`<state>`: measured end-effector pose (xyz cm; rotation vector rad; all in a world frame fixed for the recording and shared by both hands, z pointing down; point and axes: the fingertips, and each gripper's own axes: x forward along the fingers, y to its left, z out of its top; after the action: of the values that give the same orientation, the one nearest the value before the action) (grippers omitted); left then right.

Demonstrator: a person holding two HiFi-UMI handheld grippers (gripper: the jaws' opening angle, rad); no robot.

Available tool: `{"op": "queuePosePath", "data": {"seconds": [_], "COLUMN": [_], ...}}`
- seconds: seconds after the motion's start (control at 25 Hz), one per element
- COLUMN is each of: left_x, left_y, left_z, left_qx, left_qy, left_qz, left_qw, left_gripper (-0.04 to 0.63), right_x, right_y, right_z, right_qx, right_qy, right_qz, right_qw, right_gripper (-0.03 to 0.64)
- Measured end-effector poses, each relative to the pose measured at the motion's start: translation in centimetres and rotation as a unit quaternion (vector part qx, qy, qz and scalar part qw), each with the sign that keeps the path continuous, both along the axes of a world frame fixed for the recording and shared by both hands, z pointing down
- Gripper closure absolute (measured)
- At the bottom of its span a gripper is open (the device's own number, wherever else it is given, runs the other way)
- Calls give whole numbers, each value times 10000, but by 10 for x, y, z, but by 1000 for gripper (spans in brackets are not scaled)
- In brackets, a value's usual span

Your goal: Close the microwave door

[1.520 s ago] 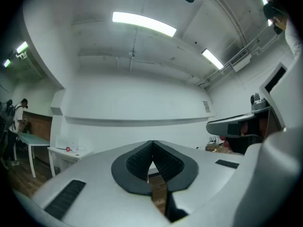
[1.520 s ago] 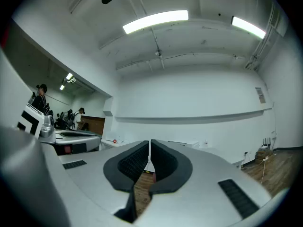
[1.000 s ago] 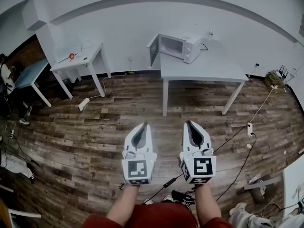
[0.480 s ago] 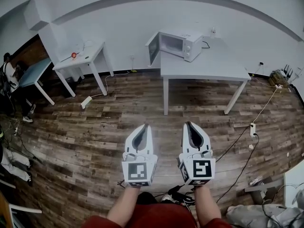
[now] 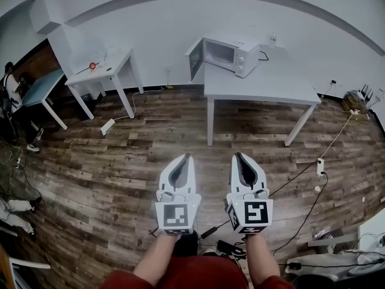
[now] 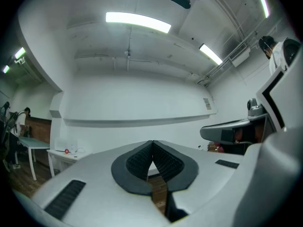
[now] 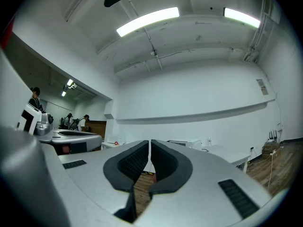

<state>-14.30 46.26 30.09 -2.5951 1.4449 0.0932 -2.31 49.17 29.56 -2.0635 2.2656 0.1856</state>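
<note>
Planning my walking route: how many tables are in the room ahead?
3: the grey table bearing the microwave, a white table to its left, a blue-topped one far left. Others may be hidden.

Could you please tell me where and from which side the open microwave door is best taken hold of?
Probably at the free edge of the door, farthest from its hinge at the left of the microwave. It stands swung out past the left edge of the table, so come from the left, onto its outer face, and push it shut.
</note>
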Motion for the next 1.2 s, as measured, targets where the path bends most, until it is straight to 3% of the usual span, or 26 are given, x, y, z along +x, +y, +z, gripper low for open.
{"op": "queuePosePath", "data": {"seconds": [0.48, 0.84, 1.2], "left_x": [-8, -34, -44], "left_y": [-104, -182, -229], "left_z": [3, 3, 7], "left_qx": [-87, -151, -175], "left_qy": [205, 330, 315], "left_qz": [59, 155, 351], "left_qw": [9997, 9992, 9987], "left_gripper": [568, 568, 568], "right_x": [-19, -49, -56], "right_y": [-101, -178, -222], "right_z": [0, -4, 1], "right_qx": [-118, -174, -195], "right_qy": [268, 363, 338], "right_qz": [49, 136, 399], "right_qw": [9996, 9991, 9984], "right_gripper": [580, 580, 580]}}
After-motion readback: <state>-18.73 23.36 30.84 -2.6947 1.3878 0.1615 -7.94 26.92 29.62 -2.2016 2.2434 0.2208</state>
